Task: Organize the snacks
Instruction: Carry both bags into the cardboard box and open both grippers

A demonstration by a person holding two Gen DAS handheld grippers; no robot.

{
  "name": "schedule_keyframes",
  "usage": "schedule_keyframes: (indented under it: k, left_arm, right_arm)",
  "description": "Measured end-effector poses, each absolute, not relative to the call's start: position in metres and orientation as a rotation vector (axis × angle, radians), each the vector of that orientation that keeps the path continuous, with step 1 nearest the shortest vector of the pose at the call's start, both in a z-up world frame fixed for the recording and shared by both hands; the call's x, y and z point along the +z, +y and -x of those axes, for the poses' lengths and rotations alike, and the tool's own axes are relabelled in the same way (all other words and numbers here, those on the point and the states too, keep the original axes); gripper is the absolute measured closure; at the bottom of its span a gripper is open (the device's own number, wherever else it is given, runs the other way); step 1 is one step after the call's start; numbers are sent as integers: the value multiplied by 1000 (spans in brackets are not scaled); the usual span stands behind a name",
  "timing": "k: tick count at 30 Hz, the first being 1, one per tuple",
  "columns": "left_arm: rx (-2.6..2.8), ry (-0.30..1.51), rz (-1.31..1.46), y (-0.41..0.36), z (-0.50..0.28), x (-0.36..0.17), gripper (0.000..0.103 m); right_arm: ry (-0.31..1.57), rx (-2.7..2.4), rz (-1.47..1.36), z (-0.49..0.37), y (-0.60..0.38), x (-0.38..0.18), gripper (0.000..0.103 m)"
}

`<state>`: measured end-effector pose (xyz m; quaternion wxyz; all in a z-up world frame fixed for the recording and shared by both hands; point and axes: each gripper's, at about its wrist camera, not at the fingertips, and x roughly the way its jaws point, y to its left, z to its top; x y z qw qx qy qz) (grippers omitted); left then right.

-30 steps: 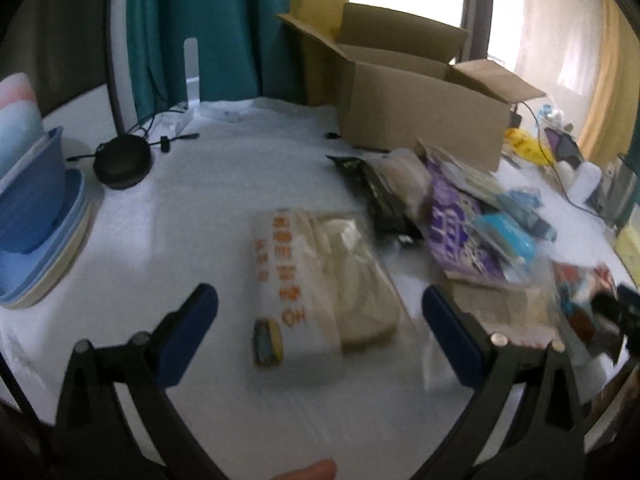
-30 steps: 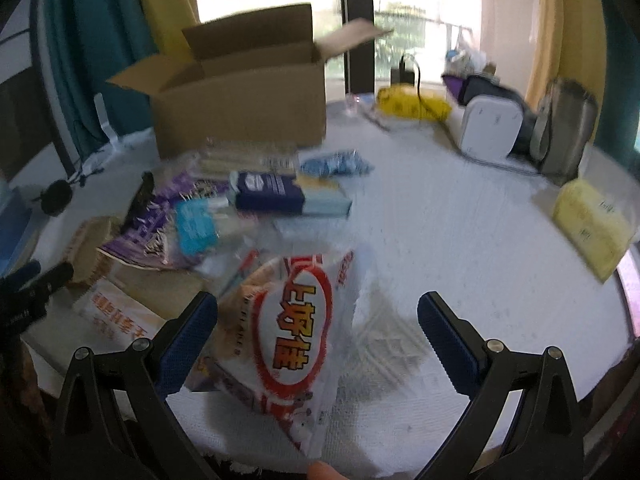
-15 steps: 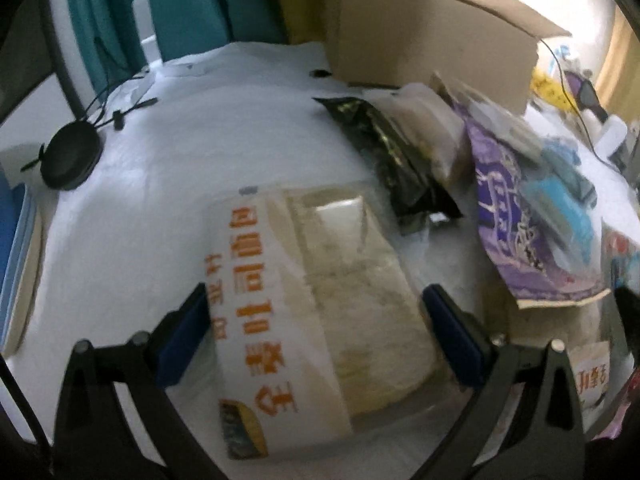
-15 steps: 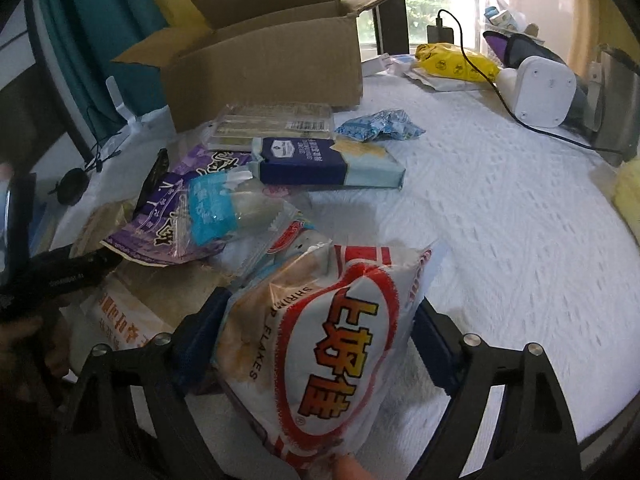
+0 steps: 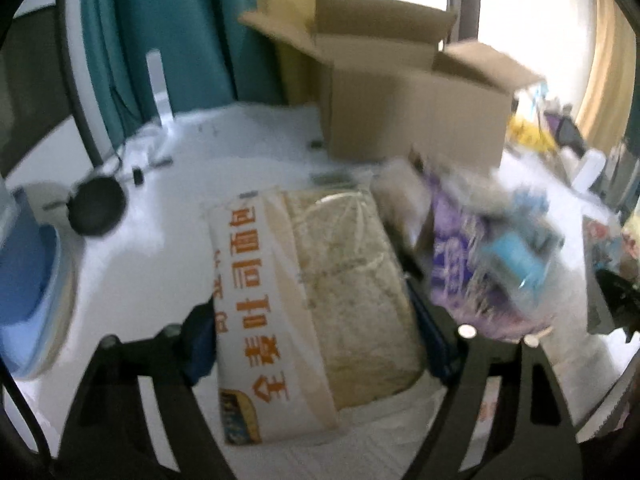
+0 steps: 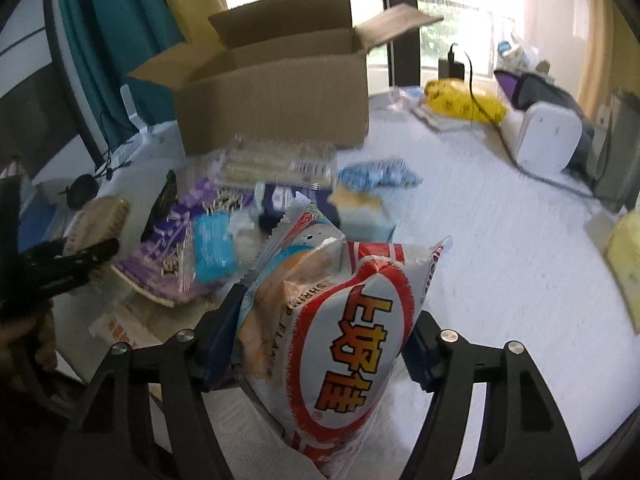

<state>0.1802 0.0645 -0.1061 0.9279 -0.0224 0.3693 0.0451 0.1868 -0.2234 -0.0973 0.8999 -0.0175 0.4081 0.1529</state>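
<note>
My left gripper [image 5: 316, 340] is shut on a clear bread bag [image 5: 316, 288] with orange lettering and holds it above the white table. My right gripper [image 6: 320, 336] is shut on a white and red shrimp flakes bag [image 6: 340, 328], lifted off the cloth. An open cardboard box [image 5: 412, 108] stands at the back; it also shows in the right wrist view [image 6: 276, 96]. A pile of snacks with a purple packet [image 6: 168, 256] and a blue packet [image 6: 212, 252] lies in front of it. The left gripper [image 6: 60, 264] shows at the left edge of the right wrist view.
Blue bowls [image 5: 24, 280] and a black round device [image 5: 96, 208] with cables sit at the left. A white appliance [image 6: 548, 140], a yellow bag [image 6: 464, 100] and a yellow sponge [image 6: 628, 268] sit at the right. A blue box [image 6: 360, 212] lies mid-table.
Both grippers closed on their bags and lifted them. The views rose, and the cardboard box now shows in full again.
</note>
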Motion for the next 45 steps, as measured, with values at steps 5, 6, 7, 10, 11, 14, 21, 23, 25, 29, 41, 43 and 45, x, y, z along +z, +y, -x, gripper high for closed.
schedule_keyframes:
  k: [5,6,7,10,11,14,21,23,25,29,41,43,45]
  left_arm:
    - [59,652,76,72,-188,-67,21]
    - [56,628,72,71,-193,-60,21]
    - [47,605,71,70,-199,-52,21]
    - [11,556,70,64,-215,-34,21]
    - [-1,538,63,61,-221,-29,21]
    - [-34,505,45,55,-244,-16,21]
    - [-92,502,59,52,-308,-4,21]
    - [-97,508,65,52,-326,-3,21]
    - [-94,512,64,51,-343,-1,21]
    - [-77,492,41,50,-373,6,21]
    - [-27,546,69,60,-450,-1,12]
    - [-24,536,82,63,-456,1,0]
    - [-17,522,96,65,-456,6,0]
  right_arm:
    - [785,321,55,-201,-223,-74,30]
    - [762,320,58,-207,-223,-66,30]
    - [747,320,59,-212,-223,-61,30]
    - [698,325,64,-231,-220,-45,30]
    - [679,329,67,-238,-218,-39,30]
    - [630,345,94,-258,-210,-25,30]
    - [577,398,103,-327,-195,5,30]
    - [583,403,98,-346,-192,8,30]
    - [588,413,93,-367,-187,10,30]
    - [594,424,97,-406,-172,12,30]
    - [646,438,118,-491,-129,6,30]
    - [653,438,111,-500,-126,6,29]
    - [656,431,100,-507,-125,6,20]
